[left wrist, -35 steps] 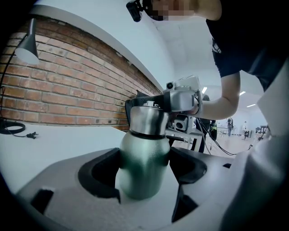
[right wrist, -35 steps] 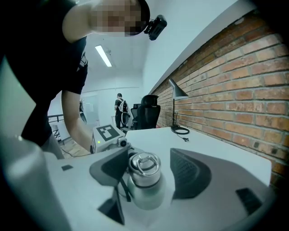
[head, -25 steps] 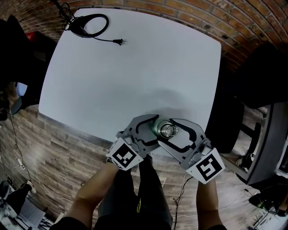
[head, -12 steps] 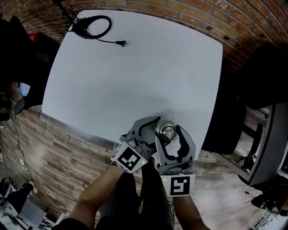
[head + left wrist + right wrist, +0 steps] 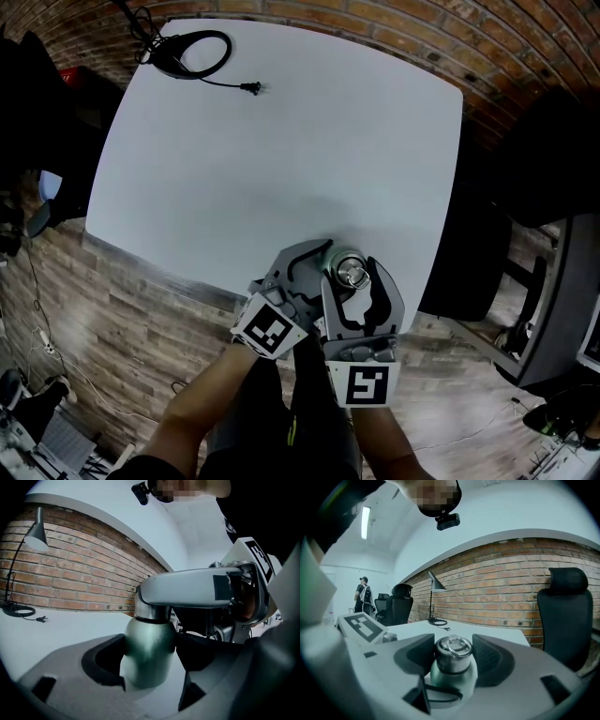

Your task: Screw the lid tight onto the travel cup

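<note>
Green metal travel cup (image 5: 148,651) is seen at the lower centre of the head view, near the tabletop (image 5: 281,141) edge. Its body is clamped by the left hand-held gripper (image 5: 150,667), its lid (image 5: 452,649) by the right hand-held gripper (image 5: 451,663).

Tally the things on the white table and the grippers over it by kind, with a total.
Travel cup: 1
Lid: 1
Grippers: 2 (left gripper, right gripper)
Black cord with plug: 1
Desk lamp: 1
Total: 6
</note>
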A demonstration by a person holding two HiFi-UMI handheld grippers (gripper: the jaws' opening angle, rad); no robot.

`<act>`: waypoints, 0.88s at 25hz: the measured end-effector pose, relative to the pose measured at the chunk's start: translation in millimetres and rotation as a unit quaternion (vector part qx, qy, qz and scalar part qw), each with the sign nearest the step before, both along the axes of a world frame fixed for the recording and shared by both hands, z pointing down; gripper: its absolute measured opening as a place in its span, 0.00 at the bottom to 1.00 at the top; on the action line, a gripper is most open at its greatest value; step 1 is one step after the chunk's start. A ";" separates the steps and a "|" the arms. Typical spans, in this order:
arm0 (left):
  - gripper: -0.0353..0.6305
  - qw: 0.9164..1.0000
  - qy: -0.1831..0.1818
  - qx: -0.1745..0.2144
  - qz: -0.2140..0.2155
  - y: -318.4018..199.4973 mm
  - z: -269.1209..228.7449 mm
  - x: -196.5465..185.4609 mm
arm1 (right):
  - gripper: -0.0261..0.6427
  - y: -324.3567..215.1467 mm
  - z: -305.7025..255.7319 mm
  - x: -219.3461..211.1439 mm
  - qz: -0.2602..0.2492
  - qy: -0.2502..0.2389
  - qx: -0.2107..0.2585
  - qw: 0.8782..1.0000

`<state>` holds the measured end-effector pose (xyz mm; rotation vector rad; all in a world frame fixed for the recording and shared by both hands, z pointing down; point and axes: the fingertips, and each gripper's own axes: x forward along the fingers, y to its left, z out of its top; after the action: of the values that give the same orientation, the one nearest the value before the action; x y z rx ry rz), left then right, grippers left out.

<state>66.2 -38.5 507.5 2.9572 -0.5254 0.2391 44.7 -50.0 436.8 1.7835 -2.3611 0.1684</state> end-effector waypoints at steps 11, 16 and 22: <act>0.58 1.000 0.008 -0.002 -0.003 -1.2 -4.6 2.7 | 0.46 1.9 4.3 -5.7 -0.123 0.015 -0.025 0.992; 0.58 1.000 0.003 0.002 0.003 -0.3 -1.9 2.0 | 0.47 12.9 15.1 -4.2 -0.247 0.037 -0.063 0.966; 0.58 1.000 0.002 0.004 0.005 -0.4 -2.2 2.0 | 0.48 12.4 9.1 0.7 -0.339 0.052 -0.053 0.938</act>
<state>68.2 -38.9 505.3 2.9676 -0.5115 0.2320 45.5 -37.6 445.9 0.8250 -2.6631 0.0953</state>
